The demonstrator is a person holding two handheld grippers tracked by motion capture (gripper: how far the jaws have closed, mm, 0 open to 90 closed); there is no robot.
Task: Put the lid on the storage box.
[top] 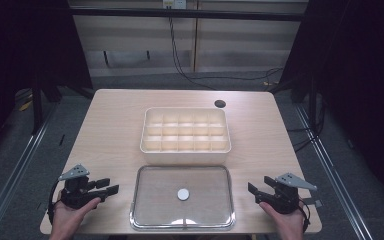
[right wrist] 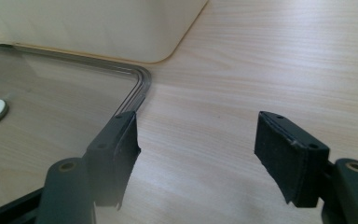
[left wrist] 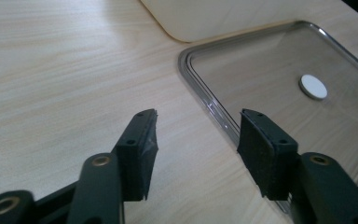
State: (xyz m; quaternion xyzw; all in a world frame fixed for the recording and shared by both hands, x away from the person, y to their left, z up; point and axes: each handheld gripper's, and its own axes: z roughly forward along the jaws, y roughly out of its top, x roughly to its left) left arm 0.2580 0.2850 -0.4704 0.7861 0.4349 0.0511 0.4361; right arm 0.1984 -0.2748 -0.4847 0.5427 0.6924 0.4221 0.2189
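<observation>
Clear glass lid (top: 152,200) lying near a cream compartment box (top: 185,131); left gripper (top: 111,188) and right gripper (top: 252,190) flanking it, jaws apart, gripping nothing.

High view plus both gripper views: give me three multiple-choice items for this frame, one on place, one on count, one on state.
1. Where does the clear lid lie?
A. Beyond the box
B. On the near side of the divided box
C. On top of the box

2. How many white discs sit on the lid?
A. One
B. Two
C. Four

3. How do the left gripper and right gripper stand?
A. Both shut
B. One holds the lid
C. Both open, empty

Key: B, the lid lies nearest the person; A, a single disc at its middle; C, jaws apart over bare table.
</observation>
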